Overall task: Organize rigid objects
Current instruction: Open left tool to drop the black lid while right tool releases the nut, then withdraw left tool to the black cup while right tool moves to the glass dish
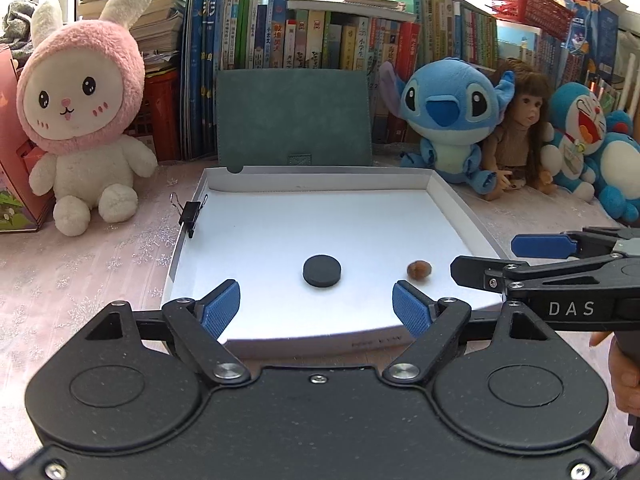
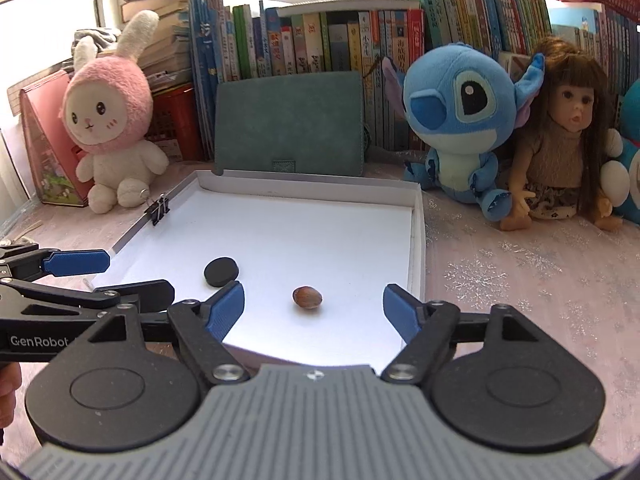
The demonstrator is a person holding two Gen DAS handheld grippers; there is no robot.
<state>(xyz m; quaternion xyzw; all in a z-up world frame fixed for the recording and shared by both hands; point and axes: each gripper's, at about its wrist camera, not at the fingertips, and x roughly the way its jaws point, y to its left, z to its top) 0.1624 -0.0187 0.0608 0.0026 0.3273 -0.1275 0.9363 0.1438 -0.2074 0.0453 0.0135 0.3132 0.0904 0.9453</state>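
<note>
A white shallow box (image 1: 320, 184) (image 2: 416, 240) lies on the table. In it lie a black round disc (image 1: 322, 271) (image 2: 221, 272) and a small brown nut (image 1: 419, 269) (image 2: 307, 297). A black binder clip (image 1: 191, 212) (image 2: 158, 208) is clipped on the box's left wall. My left gripper (image 1: 318, 312) is open and empty over the box's near edge, with the disc just ahead between its fingers. My right gripper (image 2: 314, 312) is open and empty, the nut just ahead of it. Each gripper shows in the other's view: the right gripper (image 1: 520, 264) and the left gripper (image 2: 100, 276).
A pink rabbit plush (image 1: 80, 120) sits at the back left. A green pouch (image 1: 294, 116) leans on a row of books (image 1: 320, 32) behind the box. A blue Stitch plush (image 1: 452, 120), a doll (image 1: 520, 132) and a Doraemon plush (image 1: 588, 140) sit at the back right.
</note>
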